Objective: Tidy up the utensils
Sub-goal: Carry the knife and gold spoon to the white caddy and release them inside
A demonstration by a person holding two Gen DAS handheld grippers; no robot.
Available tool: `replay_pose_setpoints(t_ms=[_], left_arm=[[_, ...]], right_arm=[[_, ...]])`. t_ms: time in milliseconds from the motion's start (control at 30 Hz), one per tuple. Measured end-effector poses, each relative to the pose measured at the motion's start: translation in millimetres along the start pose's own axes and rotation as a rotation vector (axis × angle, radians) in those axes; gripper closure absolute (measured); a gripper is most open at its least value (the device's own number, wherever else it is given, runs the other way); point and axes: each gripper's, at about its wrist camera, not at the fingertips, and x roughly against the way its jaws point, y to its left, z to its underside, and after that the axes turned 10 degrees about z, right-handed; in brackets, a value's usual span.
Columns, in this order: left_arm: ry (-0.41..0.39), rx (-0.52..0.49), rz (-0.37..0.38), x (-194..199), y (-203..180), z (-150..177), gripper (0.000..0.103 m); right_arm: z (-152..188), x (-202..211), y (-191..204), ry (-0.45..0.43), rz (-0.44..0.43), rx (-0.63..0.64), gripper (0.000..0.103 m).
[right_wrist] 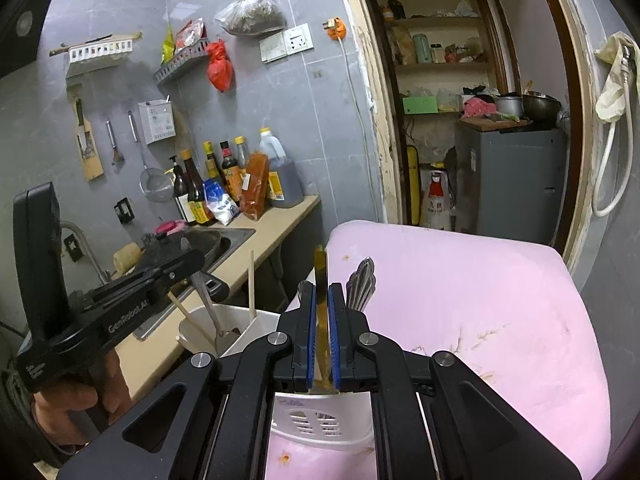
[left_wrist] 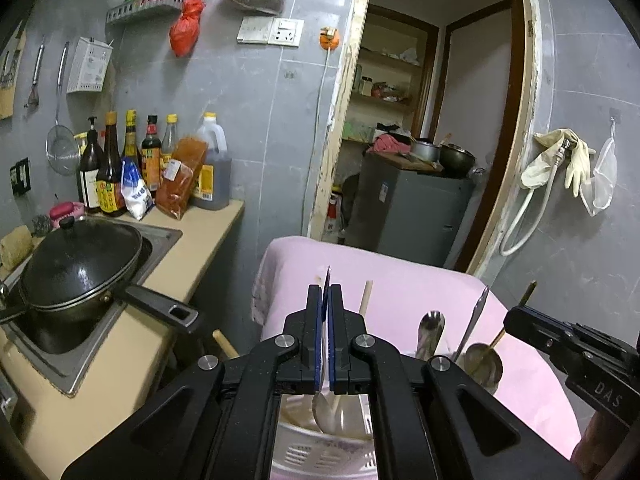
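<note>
In the left wrist view, the left gripper [left_wrist: 329,292] is pinching one silver spoon [left_wrist: 325,404] by its thin handle. The spoon bowl hangs over the white holder [left_wrist: 320,450]. Beside it stand two more spoons [left_wrist: 430,334] and one wooden chopstick [left_wrist: 365,298]. One black wok [left_wrist: 80,264] sits in the sink [left_wrist: 160,236] on the counter [left_wrist: 200,240].

In the right wrist view, the right gripper [right_wrist: 321,300] is pinching one yellow-brown handle [right_wrist: 320,276] over the white holder [right_wrist: 316,420], which stands on the pink cloth [right_wrist: 480,300]. One fancy silver handle [right_wrist: 362,284] stands just beside it. Two chopsticks [right_wrist: 251,284] and one spoon lean in the holder. The left gripper [right_wrist: 188,258] shows at the left, its tip hard to see.
</note>
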Motion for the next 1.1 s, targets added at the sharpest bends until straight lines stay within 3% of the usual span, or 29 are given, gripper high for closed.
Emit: replay_pose_setpoints(t_ms=[133,200,267,333,367,433,467,500,567,633,700,933,1100], left_arm=[[0.023,0.022,0.016,3.2,1.6,0.1,0.096],[0.016,0.038,0.030,7.0,2.8,-1.0,0.074],[-0.011,0.065,0.047,13.3,4.1,-2.3,0.068],[-0.016,0.077,0.056,17.0,3.3,-6.1,0.068],[-0.017,0.074,0.055,18.8,1.6,-8.1,0.067],[-0.022,0.068,0.056,22.8,-2.5,-12.2,0.058],[-0.028,0.066,0.055,24.7,-4.7,-13.6,0.049],[-0.039,0.066,0.057,27.2,-7.2,-15.3,0.043],[-0.060,0.063,0.064,31.9,-13.4,-18.8,0.037],[-0.076,0.050,0.057,35.2,-21.0,-21.5,0.025],[-0.106,0.033,0.041,39.5,-29.8,-23.7,0.013],[-0.148,-0.040,0.025,41.4,-59.0,-24.7,0.009],[-0.150,-0.086,0.032,41.0,-79.5,-14.4,0.009]], right_arm=[[-1.6,3.7,-1.6,-0.006,-0.008,-0.005,0.096],[-3.4,6.9,-2.2,-0.015,-0.009,-0.008,0.094],[-5.8,13.2,-4.4,-0.035,-0.011,-0.016,0.091],[-9.3,20.8,-7.2,-0.058,-0.008,-0.025,0.078],[-11.3,23.1,-7.6,-0.068,-0.006,-0.027,0.077],[-14.9,30.9,-10.3,-0.090,0.006,-0.027,0.076],[-16.9,35.0,-12.2,-0.100,0.021,-0.025,0.076],[-18.6,39.0,-14.3,-0.110,0.036,-0.025,0.072],[-21.3,48.7,-20.5,-0.141,0.065,-0.030,0.053],[-22.6,59.3,-27.5,-0.177,0.097,-0.038,0.034],[-24.0,67.4,-34.7,-0.201,0.130,-0.047,0.029],[-19.2,94.3,-65.4,-0.266,0.245,-0.062,0.001],[-8.9,107.6,-86.9,-0.263,0.295,-0.059,0.000]])
